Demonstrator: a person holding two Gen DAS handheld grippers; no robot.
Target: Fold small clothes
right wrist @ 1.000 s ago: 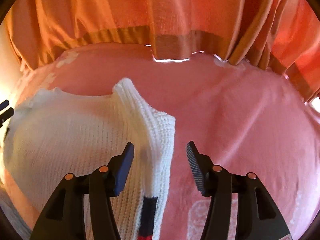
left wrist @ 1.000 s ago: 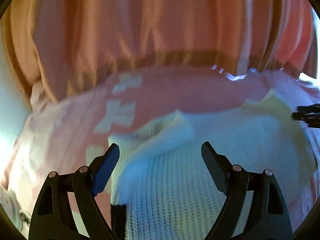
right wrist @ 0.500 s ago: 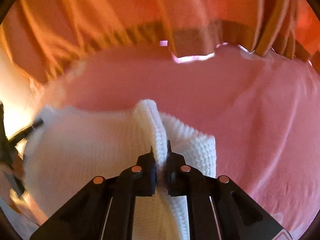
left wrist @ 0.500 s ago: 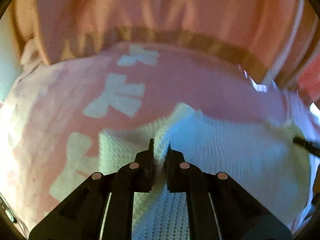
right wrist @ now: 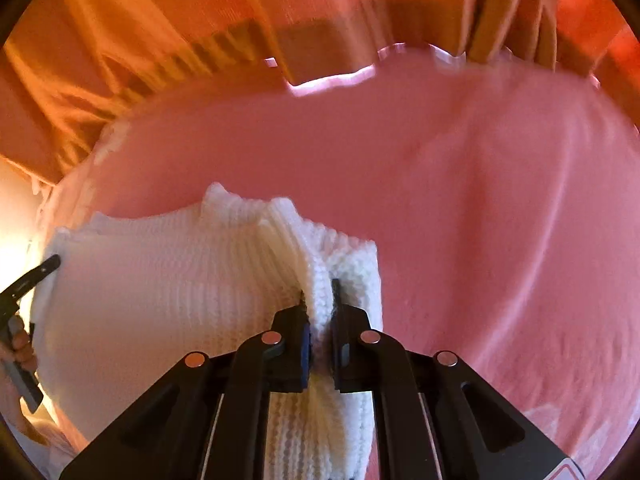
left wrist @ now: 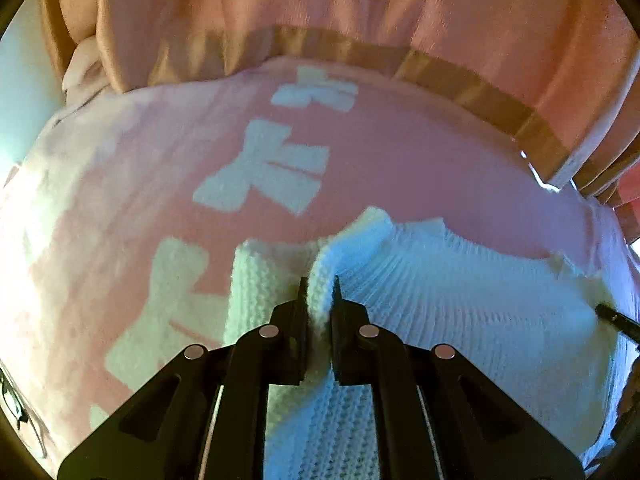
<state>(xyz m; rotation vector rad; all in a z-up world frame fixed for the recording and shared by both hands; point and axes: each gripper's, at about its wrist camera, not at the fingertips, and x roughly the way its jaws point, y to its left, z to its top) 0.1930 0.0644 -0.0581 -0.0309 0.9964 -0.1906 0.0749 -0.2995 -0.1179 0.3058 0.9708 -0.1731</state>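
Observation:
A white knitted garment (left wrist: pixel 460 304) (right wrist: pixel 168 300) lies spread on a pink blanket. My left gripper (left wrist: pixel 319 296) is shut on a raised ridge of knit at the garment's left shoulder. My right gripper (right wrist: pixel 318 298) is shut on a similar ridge at its right shoulder, beside a folded knit flap (right wrist: pixel 356 268). Between the two grips the knit pulls into taut ribs. Each wrist view catches the other gripper's black tip at the frame edge: the right one (left wrist: pixel 616 320) and the left one (right wrist: pixel 36 276), with a hand (right wrist: pixel 18 344) behind it.
The pink blanket (left wrist: pixel 380 152) (right wrist: pixel 480 208) carries white bow shapes (left wrist: pixel 264 168) on the left. An orange curtain (right wrist: pixel 200 12) (left wrist: pixel 360 4) with a tan band hangs along the far edge. Bare blanket extends to the right of the garment.
Both grippers went from open above the knit to shut on a pinch of it. Both have come lower and closer to the garment, and the knit between them has drawn tight.

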